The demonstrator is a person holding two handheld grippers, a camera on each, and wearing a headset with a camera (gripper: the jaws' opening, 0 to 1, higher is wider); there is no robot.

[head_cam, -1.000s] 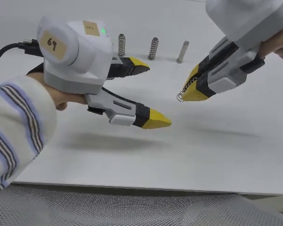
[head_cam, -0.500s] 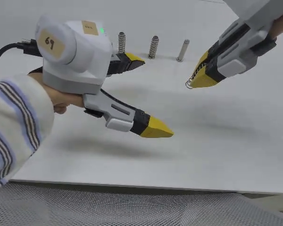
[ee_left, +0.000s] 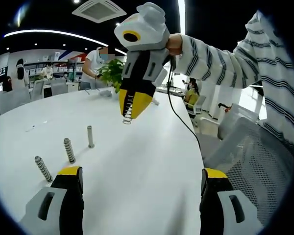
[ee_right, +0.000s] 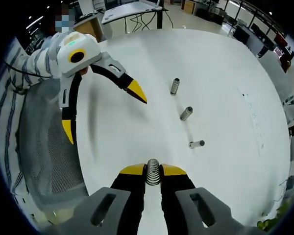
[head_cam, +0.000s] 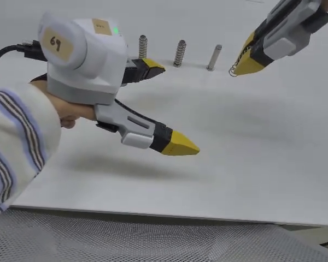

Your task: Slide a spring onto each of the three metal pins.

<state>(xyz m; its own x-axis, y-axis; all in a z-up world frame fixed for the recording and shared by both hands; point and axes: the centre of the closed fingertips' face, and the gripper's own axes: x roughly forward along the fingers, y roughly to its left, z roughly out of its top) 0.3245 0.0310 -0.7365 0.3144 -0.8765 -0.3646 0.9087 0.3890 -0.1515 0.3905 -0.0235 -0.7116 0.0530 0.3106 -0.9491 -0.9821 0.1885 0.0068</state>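
The left claw has a whitish-grey housing, dark jaws with yellow tips, a tan sticker marked 69, a green light and a black cable. The right claw matches in colour. The sleeve is cream with blue-grey stripes.

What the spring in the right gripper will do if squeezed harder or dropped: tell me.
The spring is an open wire coil, so it probably flexes and could pop out of the shut jaws of the right gripper. It looks thin and light; dropped on the smooth table, it would likely bounce and roll.
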